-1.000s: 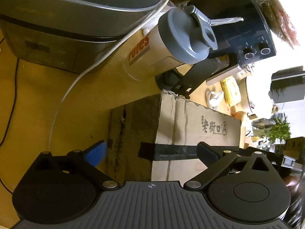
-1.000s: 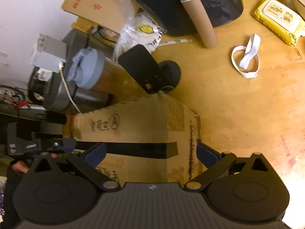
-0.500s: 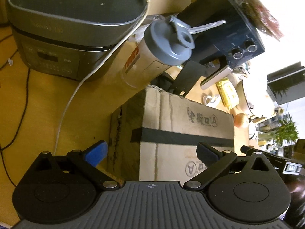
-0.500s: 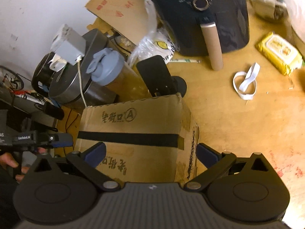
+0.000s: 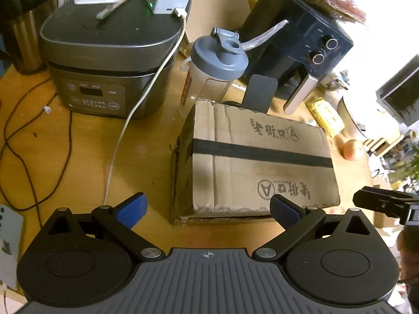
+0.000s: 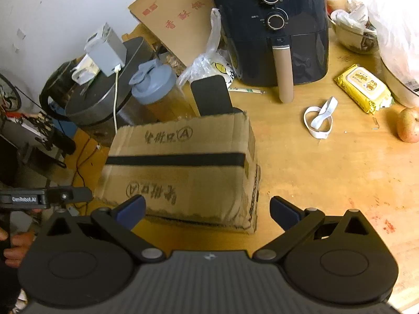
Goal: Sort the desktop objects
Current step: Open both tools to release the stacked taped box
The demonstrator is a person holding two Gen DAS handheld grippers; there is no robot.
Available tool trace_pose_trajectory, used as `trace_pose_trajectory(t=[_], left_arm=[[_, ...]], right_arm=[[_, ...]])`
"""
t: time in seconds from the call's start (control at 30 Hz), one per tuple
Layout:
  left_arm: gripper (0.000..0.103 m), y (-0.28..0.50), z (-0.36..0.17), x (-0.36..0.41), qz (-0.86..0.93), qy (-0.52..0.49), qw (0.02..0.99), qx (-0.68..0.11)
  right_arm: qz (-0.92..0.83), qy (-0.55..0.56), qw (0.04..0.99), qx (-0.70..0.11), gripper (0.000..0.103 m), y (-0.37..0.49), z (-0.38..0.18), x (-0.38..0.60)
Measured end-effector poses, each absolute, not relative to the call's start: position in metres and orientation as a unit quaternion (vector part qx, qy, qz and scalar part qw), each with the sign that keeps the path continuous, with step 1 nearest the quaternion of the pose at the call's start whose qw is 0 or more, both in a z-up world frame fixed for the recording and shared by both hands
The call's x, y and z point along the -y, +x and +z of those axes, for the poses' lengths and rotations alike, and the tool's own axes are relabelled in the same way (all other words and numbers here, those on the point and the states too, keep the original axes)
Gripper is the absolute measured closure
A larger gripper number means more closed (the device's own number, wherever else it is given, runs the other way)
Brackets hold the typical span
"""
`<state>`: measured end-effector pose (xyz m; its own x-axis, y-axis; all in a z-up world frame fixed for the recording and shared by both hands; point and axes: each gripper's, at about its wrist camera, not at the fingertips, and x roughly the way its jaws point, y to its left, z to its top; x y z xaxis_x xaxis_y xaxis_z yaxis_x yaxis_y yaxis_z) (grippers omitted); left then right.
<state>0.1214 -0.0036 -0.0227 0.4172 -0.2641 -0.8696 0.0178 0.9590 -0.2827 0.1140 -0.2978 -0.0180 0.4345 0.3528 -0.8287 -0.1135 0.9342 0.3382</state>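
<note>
1. Grippers are hovering with jaws apart: left gripper (image 5: 208, 208) and right gripper (image 6: 207, 206), each gripping nothing.
2. One cardboard box (image 5: 258, 162) is sitting on the wooden table (image 6: 327, 170), just beyond both grippers.
3. One shaker bottle (image 5: 209, 74) and one air fryer (image 6: 272, 26) are standing behind it.

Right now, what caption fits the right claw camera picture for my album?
Open right claw hovers before a taped cardboard box on a cluttered wooden table, air fryer behind.
</note>
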Motion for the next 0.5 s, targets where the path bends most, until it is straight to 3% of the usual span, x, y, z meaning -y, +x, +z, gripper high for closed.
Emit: trace_pose_trajectory(t=[0.5], left_arm=[[0.0, 0.066, -0.014, 0.029, -0.066, -0.05, 0.853, -0.515]], right_arm=[[0.119, 0.041, 0.853, -0.506, 0.0, 0.058, -0.027, 0.262]])
